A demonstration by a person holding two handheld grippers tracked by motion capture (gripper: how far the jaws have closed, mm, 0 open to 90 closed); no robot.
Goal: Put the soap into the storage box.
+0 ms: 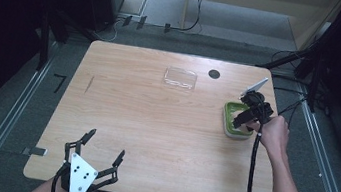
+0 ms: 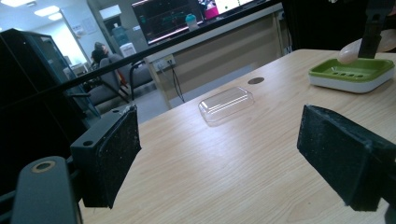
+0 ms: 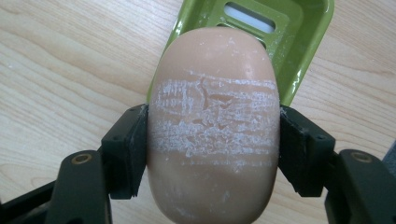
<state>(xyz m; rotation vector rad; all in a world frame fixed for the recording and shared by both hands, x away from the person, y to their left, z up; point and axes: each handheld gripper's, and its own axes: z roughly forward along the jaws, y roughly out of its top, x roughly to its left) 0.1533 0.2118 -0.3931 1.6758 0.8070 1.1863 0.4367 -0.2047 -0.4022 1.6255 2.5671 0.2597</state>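
The right gripper (image 3: 214, 144) has its fingers (image 3: 126, 154) clamped on a soap (image 3: 214, 126), one pad on each long side, so the bar sits crosswise between them and cannot roll. A scuffed white band runs across the soap at the height of the pads. In the right gripper view the soap hangs over the near edge of a green dish (image 3: 303, 51), whose slotted floor shows behind it. Whether the bar touches the dish cannot be told from there; in the left gripper view its pale end (image 2: 349, 55) seems just above the dish rim (image 2: 350, 74).

In the high view the right gripper (image 1: 251, 118) is over the dish (image 1: 230, 119) at the desk's (image 1: 154, 124) right edge, the hand (image 1: 273, 135) reaching in from the side. My judgement: the bar is either being set into the dish or lifted out, and the side grip keeps the underside free to land flat on the drain slots.

The left gripper (image 1: 91, 158) waits at the near left of the desk, fingers (image 2: 109, 156) wide apart and holding nothing. A clear lid (image 1: 180, 78) lies well apart from the dish toward the far edge, probably the cover for it.
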